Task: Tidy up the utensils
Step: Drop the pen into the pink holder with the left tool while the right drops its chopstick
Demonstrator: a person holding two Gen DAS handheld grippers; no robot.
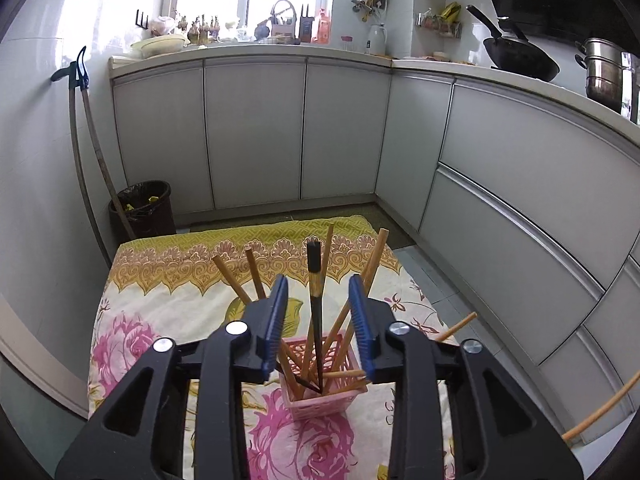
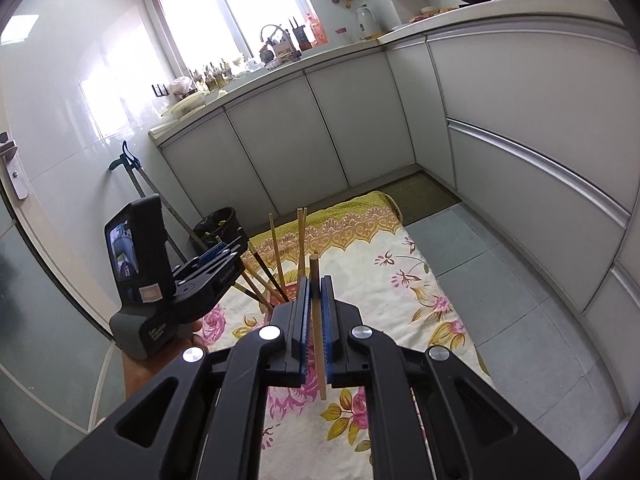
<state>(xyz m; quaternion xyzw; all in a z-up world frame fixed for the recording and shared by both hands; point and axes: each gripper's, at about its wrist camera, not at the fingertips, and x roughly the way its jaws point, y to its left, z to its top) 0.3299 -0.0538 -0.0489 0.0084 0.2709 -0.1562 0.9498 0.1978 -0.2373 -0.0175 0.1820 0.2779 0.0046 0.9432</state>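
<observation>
Two grippers are at work above a floral cloth (image 1: 160, 304). On the left, the left gripper (image 1: 319, 304) has its pads apart and pressing on nothing, hanging just over the pink basket (image 1: 320, 400). The chopsticks (image 1: 316, 280) stand fanned out in the basket, one dark pair rising between the open jaws without touching either pad.

On the right, the right gripper (image 2: 319, 312) is clamped shut on a single wooden chopstick (image 2: 316, 320), held near upright, above the cloth and beside the basket.

I judge the step in hand is dropping that stick in with the rest. To do it well:
- keep it steep
- aim the lower tip at a gap in the fan
- let go only once the tip is inside the rim
- keep the left gripper clear, or the two may collide
</observation>
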